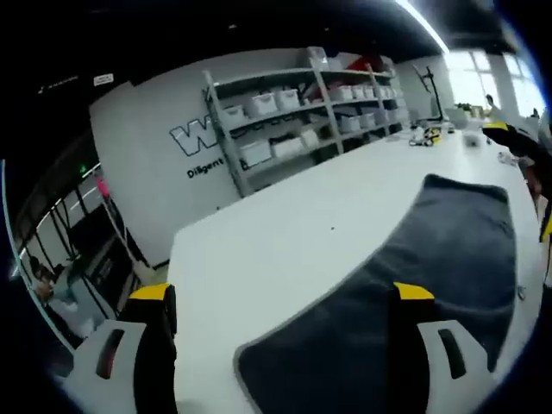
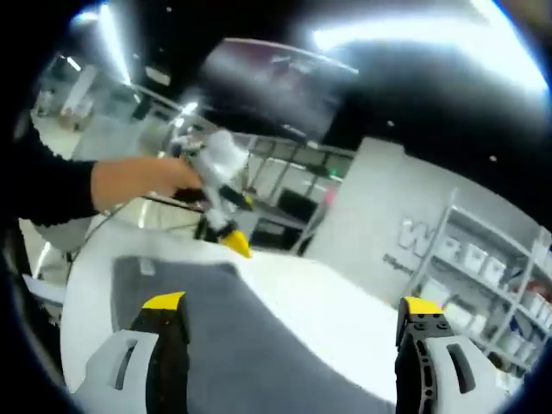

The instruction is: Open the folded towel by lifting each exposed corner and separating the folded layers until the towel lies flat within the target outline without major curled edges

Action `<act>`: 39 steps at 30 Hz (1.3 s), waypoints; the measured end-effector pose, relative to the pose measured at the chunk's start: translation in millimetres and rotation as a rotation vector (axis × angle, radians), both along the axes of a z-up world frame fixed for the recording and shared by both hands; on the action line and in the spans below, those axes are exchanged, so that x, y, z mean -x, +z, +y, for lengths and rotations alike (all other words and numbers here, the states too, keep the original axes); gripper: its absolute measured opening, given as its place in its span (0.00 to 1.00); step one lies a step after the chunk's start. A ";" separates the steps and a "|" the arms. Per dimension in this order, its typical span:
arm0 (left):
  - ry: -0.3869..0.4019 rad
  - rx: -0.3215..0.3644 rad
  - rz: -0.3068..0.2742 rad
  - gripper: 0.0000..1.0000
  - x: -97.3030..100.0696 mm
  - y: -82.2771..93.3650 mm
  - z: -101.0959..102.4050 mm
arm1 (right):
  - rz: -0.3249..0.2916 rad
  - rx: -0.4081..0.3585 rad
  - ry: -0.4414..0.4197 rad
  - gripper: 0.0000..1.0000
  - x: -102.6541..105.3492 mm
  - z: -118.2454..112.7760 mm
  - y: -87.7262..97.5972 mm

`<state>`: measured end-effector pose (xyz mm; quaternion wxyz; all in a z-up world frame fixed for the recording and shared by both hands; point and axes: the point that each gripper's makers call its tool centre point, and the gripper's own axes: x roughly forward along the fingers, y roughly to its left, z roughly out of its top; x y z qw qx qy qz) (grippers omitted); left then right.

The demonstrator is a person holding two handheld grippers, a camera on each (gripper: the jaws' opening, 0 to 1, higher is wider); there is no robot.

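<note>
A dark grey towel [image 1: 431, 267] lies spread on the white table [image 1: 259, 250], one corner near my left gripper and the far edge toward the right. My left gripper [image 1: 285, 297] hovers over that near corner, jaws wide apart with nothing between them. In the right gripper view the towel [image 2: 250, 345] runs under my right gripper [image 2: 293, 306], which is open and holds nothing. Beyond the towel's far edge a hand [image 2: 138, 185] holds the left gripper [image 2: 226, 220], its yellow tip just above the table. A yellow and black part of the right gripper [image 1: 509, 134] shows at the right edge.
Grey shelves with white bins [image 1: 293, 112] stand along the wall behind the table. Small objects [image 1: 427, 136] sit at the table's far end. Bare white tabletop stretches left of the towel. A dark sleeve [image 2: 43, 194] reaches in from the left.
</note>
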<state>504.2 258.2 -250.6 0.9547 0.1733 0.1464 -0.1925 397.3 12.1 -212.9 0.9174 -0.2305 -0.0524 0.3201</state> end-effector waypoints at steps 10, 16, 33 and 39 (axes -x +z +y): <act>0.014 0.019 -0.072 1.00 12.3 12.9 -14.6 | -0.002 -0.059 -0.163 0.99 -19.6 -125.8 21.3; -0.024 0.025 -0.012 1.00 7.3 10.5 2.6 | -0.008 -0.065 -0.242 0.99 -28.1 -182.6 27.5; 0.059 0.112 -0.025 0.94 -43.7 -33.4 46.2 | 0.047 -0.156 -0.397 0.95 -71.8 -311.4 2.1; 0.091 0.082 -0.003 0.97 -45.7 -50.9 59.8 | 0.078 -0.114 -0.403 0.95 -89.7 -321.1 -16.3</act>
